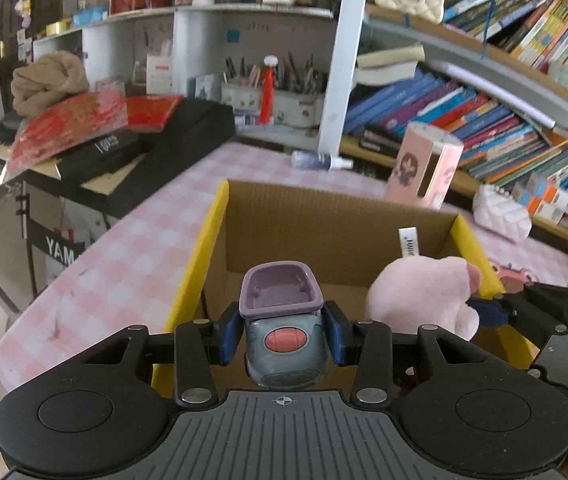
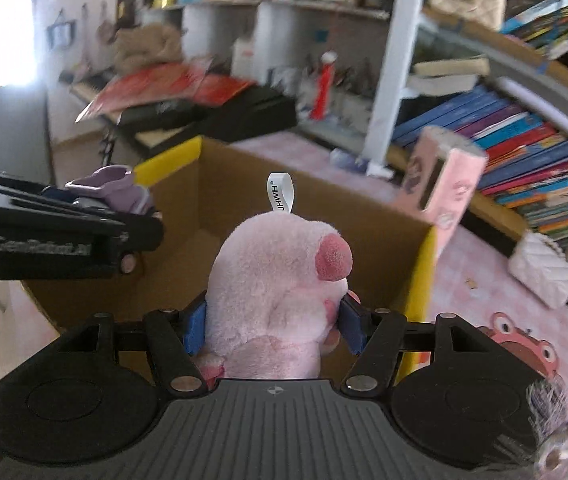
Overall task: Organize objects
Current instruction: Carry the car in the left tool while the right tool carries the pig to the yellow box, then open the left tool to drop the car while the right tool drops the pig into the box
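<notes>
Left gripper [image 1: 283,330] jaws pinch a grey toy car [image 1: 286,354], right gripper [image 2: 273,326] jaws pinch a pink plush [image 2: 280,292], both above the open cardboard box [image 1: 324,216] on the worktop [image 1: 132,248]

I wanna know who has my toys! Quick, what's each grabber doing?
Left gripper: closed on the grey and purple toy car.
Right gripper: closed on the pink plush toy.

Cardboard box [image 1: 324,232] on checked tablecloth [image 1: 132,248]
</notes>
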Motion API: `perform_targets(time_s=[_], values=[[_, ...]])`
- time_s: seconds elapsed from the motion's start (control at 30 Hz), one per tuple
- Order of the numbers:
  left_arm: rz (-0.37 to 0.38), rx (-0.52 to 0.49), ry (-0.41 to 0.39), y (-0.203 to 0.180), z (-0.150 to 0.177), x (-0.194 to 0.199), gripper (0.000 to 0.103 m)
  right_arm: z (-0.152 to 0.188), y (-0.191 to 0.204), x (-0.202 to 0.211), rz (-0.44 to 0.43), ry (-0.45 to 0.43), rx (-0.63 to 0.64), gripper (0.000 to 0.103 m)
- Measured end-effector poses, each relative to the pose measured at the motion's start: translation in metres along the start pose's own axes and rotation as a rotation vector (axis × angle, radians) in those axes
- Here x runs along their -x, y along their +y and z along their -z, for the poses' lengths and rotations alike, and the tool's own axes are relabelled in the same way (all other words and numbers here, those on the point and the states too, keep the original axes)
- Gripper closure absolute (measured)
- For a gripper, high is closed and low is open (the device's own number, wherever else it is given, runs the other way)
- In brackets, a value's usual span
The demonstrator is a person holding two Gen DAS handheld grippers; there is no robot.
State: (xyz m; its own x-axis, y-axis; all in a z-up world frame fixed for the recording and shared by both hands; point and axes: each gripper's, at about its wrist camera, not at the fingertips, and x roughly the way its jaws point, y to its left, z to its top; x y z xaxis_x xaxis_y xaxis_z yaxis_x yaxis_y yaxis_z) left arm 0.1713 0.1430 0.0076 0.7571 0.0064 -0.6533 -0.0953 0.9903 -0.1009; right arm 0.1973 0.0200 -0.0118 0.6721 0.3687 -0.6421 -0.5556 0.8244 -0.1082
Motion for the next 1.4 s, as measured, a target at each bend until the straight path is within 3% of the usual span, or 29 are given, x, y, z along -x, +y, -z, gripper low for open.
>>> perform_targets(time_s=[0.4,0.73,0.87,1.2,1.4], values=[[-0.010,-0.006,0.082,-0.012,0.006,-0.022,0.062,0.000,-0.010,-0.017,-0.158,0.100,0.112,0.041],[-0.038,0.010,0.116,-0.016,0.013,-0.032,0.062,0.000,-0.008,-0.019,-0.136,0.124,0.159,0.039],[-0.050,-0.006,0.084,-0.020,0.012,-0.028,0.061,0.000,-0.009,-0.019,-0.119,0.113,0.155,0.037],[-0.039,0.061,-0.104,-0.018,0.006,0.017,0.036,0.001,-0.017,0.006,-0.081,-0.038,0.093,0.028],[-0.032,0.070,-0.174,-0.015,0.009,0.046,0.033,0.000,-0.022,0.040,-0.006,-0.146,0.028,0.023]])
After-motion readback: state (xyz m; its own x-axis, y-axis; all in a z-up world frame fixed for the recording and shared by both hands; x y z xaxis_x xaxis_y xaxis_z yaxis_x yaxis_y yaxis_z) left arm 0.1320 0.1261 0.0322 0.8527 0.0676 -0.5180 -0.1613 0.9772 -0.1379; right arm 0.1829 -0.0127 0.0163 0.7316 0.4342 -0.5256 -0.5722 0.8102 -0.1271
